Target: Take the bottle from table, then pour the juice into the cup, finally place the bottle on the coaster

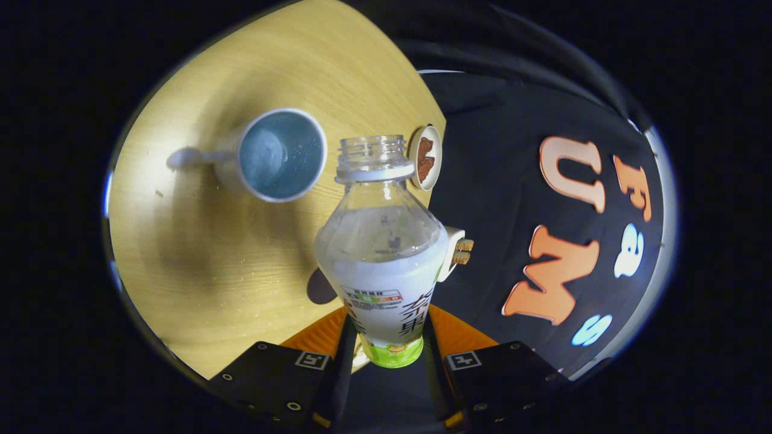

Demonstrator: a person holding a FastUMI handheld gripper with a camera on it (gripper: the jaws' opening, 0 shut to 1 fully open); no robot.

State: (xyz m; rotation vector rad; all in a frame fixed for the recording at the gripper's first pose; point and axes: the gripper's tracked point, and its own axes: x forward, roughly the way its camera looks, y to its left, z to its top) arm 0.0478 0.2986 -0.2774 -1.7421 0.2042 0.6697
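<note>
Gripper [389, 337]: fingers clamped on both sides of the bottle [383, 265], frame centre, uncapped.
Cup [278, 155]: upper left, on the table [217, 259].
Coaster [426, 158]: right of the bottle's neck.

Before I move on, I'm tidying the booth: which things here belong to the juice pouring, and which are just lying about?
For the job:
- bottle, uncapped, gripped between the gripper fingers
- cup, on the table beyond the fingers
- coaster, at the table's edge behind the bottle

Lying about:
- small white part with two tan prongs, beside the bottle; I cannot tell what it is
- table, only the surface
</note>
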